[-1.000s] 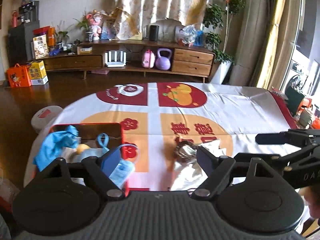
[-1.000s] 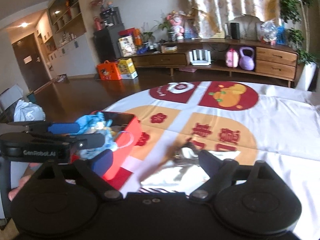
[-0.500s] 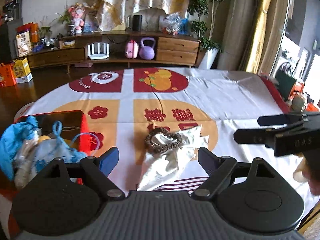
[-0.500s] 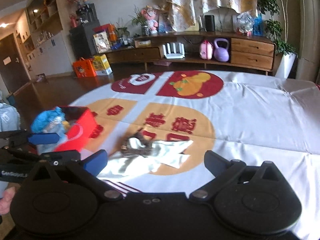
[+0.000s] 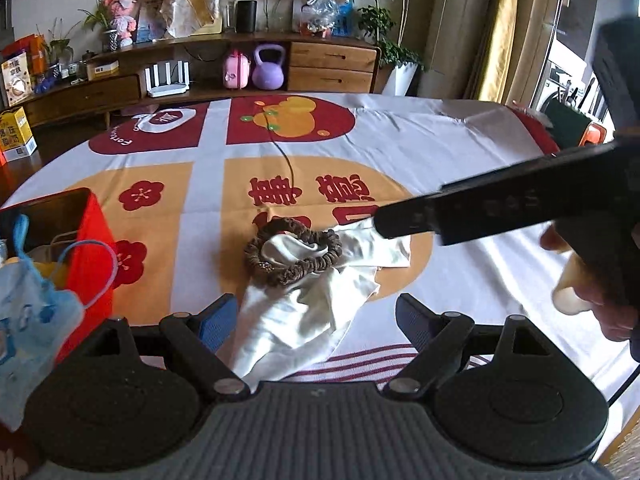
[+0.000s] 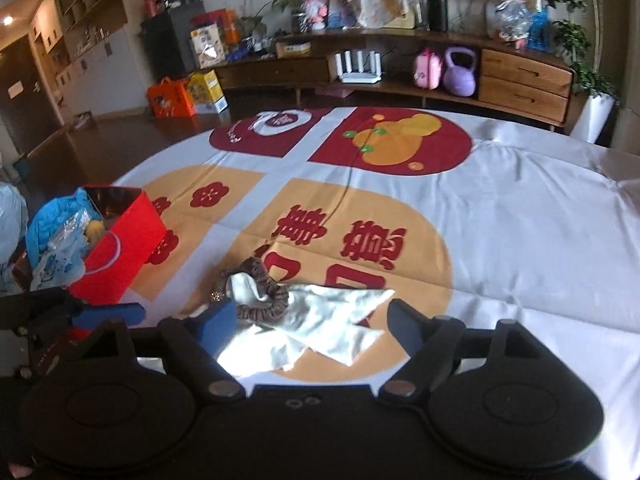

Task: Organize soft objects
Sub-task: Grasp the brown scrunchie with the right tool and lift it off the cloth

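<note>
A crumpled white cloth (image 5: 308,312) lies on the patterned tablecloth with a brown scrunchie (image 5: 294,256) resting on its upper part. My left gripper (image 5: 316,320) is open and hangs low, with the cloth's near end between its blue pads. My right gripper (image 6: 312,322) is open with its jaws closing; the cloth (image 6: 320,328) and the scrunchie (image 6: 260,292) lie between them, not pinched. In the left wrist view one of its black fingers (image 5: 460,208) reaches over the cloth's right corner. A red box (image 6: 116,256) at the left holds blue soft items (image 6: 52,236).
The tablecloth (image 5: 460,148) covers a wide table whose far edge curves towards the room. A person's hand (image 5: 580,296) holds the right gripper at the right. A blue drawstring pouch (image 5: 36,320) hangs over the red box (image 5: 88,248). A low sideboard (image 6: 520,80) stands behind.
Both grippers have come down and closed in on the white cloth, which now lies between their jaws. The red box has slid towards the left edge of both views.
</note>
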`<state>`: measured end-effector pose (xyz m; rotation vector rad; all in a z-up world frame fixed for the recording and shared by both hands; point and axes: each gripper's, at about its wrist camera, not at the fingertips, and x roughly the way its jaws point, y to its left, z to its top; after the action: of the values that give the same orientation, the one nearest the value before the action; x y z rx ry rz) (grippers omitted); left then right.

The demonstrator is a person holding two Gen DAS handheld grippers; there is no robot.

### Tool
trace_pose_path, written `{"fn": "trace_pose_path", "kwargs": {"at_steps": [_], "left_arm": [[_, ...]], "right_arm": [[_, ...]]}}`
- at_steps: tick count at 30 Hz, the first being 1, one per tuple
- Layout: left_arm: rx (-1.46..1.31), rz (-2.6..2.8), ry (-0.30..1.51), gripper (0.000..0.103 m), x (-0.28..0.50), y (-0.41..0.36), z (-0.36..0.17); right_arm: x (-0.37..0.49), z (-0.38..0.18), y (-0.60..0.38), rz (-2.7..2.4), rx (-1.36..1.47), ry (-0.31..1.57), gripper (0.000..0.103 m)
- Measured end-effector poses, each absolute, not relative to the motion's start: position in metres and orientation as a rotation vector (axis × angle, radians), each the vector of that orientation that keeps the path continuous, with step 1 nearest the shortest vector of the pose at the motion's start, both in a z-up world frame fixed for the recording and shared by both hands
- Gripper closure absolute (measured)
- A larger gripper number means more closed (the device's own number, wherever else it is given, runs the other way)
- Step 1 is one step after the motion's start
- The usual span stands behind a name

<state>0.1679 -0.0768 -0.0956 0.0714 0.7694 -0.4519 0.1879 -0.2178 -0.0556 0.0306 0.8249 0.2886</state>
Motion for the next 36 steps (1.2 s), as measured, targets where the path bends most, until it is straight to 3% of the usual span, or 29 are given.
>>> {"fn": "trace_pose_path", "kwargs": {"at_steps": [6,20,29,36], "left_arm": [[0.087,-0.462,0.783,0.017,0.182,-0.084,-0.111],[0.117,-0.466,0.789,0.017,0.194,-0.092,-0.131],[0.13,-0.44,0.775,0.038,0.196,-0.091,-0.13],[0.156,-0.429,0.778,0.077,0.198,-0.09,-0.128]], "right_arm": [[0.212,-0.07,-0.204,0.322,0.025,0.863,0.028],[0.243,-0.091,-0.17,0.384,0.007,0.903,0.07],[0.243,-0.096,-0.166,0.39,0.02,0.906,0.089],[0.235,-0.089,-0.167,0.348,0.014,0.859,0.095]]}}
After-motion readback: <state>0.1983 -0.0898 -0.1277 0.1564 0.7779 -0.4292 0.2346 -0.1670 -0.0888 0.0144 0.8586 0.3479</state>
